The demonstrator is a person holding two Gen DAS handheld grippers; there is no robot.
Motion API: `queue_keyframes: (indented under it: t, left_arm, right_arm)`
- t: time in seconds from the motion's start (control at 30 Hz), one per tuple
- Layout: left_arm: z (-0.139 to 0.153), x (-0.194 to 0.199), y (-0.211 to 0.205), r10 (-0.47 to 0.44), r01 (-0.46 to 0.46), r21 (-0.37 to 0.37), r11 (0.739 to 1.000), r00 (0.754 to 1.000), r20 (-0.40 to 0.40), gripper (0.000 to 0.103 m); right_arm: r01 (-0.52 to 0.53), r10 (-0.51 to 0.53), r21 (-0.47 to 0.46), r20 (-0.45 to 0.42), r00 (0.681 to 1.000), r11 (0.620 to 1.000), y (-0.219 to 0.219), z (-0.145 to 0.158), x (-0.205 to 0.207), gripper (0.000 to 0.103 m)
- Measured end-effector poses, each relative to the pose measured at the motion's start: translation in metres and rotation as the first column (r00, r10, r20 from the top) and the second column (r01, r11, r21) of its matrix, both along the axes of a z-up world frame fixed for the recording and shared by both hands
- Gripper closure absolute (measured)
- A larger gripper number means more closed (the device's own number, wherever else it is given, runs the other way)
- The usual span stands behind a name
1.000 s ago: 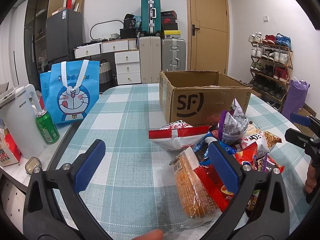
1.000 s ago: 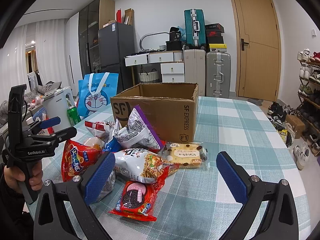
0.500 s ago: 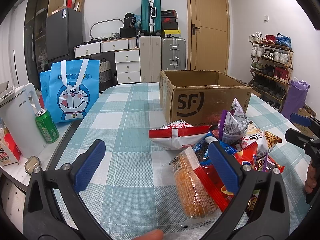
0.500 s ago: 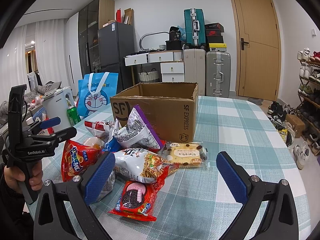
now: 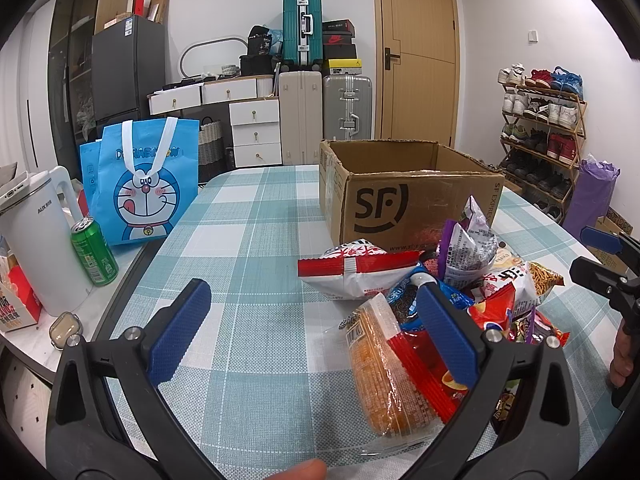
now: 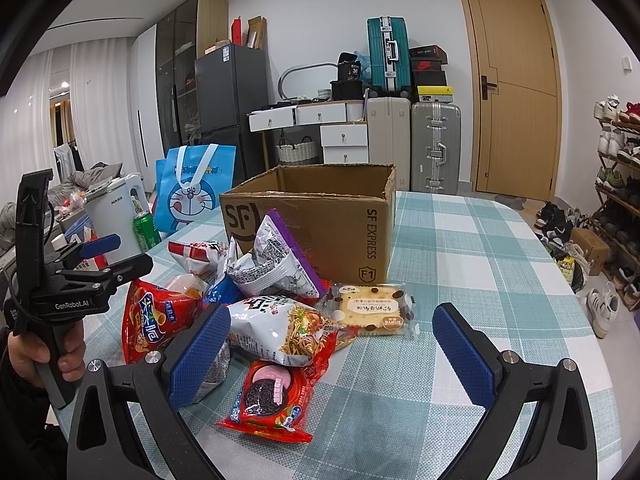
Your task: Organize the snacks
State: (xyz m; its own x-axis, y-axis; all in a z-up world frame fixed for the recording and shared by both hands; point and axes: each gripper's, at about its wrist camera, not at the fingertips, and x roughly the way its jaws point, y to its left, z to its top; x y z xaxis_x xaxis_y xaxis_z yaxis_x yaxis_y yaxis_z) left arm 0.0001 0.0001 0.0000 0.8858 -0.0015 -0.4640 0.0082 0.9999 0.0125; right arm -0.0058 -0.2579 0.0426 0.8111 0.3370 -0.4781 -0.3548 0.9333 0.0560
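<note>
Both wrist views low over table (image 5: pixel 248 248), near; share box (image 6: pixel 320 216)

Black claw (image 6: pixel 332 344) frames, blue textured pads (image 6: pixel 200 354), silver screws, "GenRobot.AI" lettering.
</note>
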Motion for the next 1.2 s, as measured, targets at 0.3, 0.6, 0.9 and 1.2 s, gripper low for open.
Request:
queue_keyframes:
  t: [0.3, 0.6, 0.9, 1.2]
  left_arm:
    - [0.0000, 0.0000, 0.0000, 0.000, 0.000, -0.001, 1.000, 1.000, -0.001, 0.001]
    - [0.0001, -0.0002, 0.0000, 0.003, -0.003, 0.001, 1.000, 1.000, 0.000, 0.001]
    - [-0.0016, -0.0051, -0.0056, -0.005, 0.004, 0.016, 1.000, 1.000, 0.011, 0.001]
    - [-0.0015, -0.0038, -0.0041, -0.003, 0.002, 0.008, 1.000, 1.000, 0.010, 0.001]
  right_arm:
    - [0.000, 0.000, 0.000, -0.001, 1.000, 1.000, -0.0002, 0.0003, 0.0002, 0.000]
    - [0.001, -0.001, -0.001, -0.003, 1.000, 1.000, -0.0002, 0.0004, 0.0007, 0.000]
    - [0.013, -0.013, -0.005, -0.010, 1.000, 1.000, -0.0025, -0.0035, -0.0003, 0.000]
    - [0.028, -0.028, -0.017, -0.024, 0.999, 0.999, -0.0008, -0.0036, 0.0036, 0.000]
